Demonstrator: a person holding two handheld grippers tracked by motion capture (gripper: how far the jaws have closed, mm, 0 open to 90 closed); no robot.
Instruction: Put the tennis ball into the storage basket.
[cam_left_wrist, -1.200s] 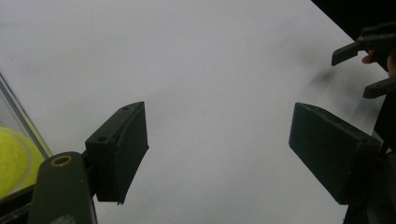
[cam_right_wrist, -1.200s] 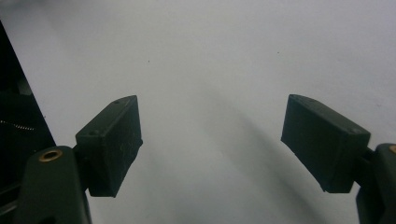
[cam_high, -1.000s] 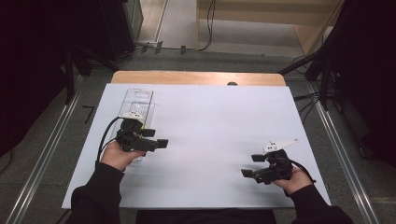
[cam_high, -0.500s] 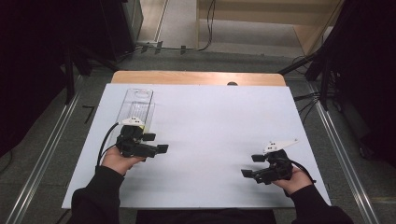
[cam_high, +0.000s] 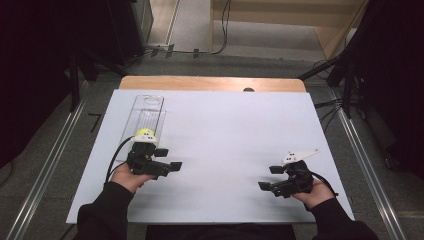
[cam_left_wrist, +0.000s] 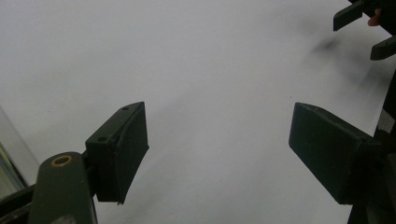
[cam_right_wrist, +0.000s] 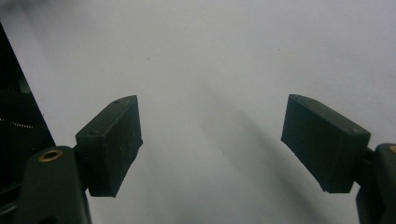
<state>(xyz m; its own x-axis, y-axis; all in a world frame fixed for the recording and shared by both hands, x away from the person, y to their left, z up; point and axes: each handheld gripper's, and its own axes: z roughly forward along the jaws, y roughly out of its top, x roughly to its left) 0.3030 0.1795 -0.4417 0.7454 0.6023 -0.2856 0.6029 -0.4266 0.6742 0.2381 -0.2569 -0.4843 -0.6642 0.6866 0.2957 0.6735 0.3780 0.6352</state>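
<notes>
The person is resting both hands on the white table sheet (cam_high: 225, 130). The left gripper (cam_high: 167, 166) is standing with its jaws apart and empty, just in front of the long clear plastic tray (cam_high: 146, 116); the right gripper (cam_high: 274, 178) is gaping empty too, well away. A careless swing of the left gripper could knock the tray askew. The high view is showing the whole tray; the left gripper view is catching just its clear edge (cam_left_wrist: 11, 149).

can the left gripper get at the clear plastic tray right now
Probably yes. The long clear plastic tray lies on the white table sheet just beyond the left gripper, with nothing between them. The jaws stand open and empty but point toward the table's middle, so the hand would have to turn first.
</notes>
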